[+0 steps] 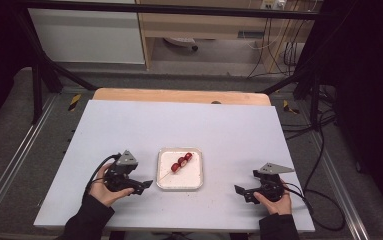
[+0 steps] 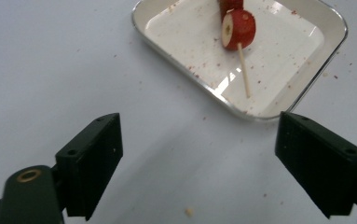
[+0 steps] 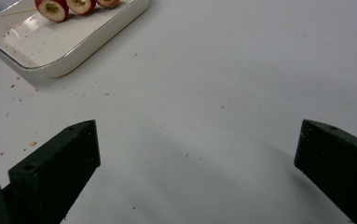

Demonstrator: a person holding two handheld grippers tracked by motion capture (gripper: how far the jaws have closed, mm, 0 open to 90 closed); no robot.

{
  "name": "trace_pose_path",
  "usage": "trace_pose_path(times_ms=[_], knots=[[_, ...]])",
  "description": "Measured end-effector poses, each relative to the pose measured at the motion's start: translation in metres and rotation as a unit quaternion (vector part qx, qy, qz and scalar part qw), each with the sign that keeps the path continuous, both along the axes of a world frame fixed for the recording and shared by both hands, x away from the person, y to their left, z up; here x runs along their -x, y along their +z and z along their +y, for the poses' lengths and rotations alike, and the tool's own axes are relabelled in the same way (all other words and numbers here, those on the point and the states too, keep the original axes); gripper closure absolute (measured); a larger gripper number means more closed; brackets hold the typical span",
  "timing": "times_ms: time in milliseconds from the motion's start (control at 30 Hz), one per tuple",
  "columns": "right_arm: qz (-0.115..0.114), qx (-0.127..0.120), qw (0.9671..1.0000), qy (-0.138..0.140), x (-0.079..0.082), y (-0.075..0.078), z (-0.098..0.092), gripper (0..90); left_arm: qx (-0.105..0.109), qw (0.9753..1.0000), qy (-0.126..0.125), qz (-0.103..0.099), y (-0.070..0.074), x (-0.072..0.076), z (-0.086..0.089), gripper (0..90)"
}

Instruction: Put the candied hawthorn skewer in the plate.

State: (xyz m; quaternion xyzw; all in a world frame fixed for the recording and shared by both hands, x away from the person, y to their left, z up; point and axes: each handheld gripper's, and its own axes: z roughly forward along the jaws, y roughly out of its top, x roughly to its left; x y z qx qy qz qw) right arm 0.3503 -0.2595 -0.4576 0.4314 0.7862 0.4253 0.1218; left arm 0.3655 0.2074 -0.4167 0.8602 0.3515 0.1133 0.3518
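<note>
The skewer [image 1: 179,164] of red fruit slices lies in the white tray [image 1: 193,183] mid-table, so I'd bring my left gripper [image 1: 145,185], jaws spread and empty, low onto its bare stick end, while my right gripper [image 1: 240,192] waits, also gaping.

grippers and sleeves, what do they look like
Both grippers, left and right, are black with two blocky black jaws, each topped by a grey three-cornered plate. A black cable trails from the right one. The person wears dark sleeves.
</note>
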Motion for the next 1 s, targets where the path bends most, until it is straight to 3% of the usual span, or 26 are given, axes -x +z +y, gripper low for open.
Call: trace_pose_path(times_ms=[233,633,800,1000], knots=[[0.002,0.003,1.0,0.001,0.0,-0.001,0.001,0.7,0.021,0.9996,0.017,-0.005,-0.011,0.008,0.03,5.7],[0.009,0.01,0.9999,0.004,0.0,-0.003,0.002,0.7,0.044,0.9983,0.035,-0.015,-0.031,0.02,0.063,5.4],[0.011,0.01,0.9999,0.007,0.0,-0.003,0.002,0.7,0.052,0.9972,0.05,-0.015,-0.034,0.021,0.072,5.7],[0.014,0.009,0.9998,0.012,0.0,-0.003,0.002,0.7,0.051,0.9973,0.051,-0.014,-0.035,0.02,0.074,6.1]])
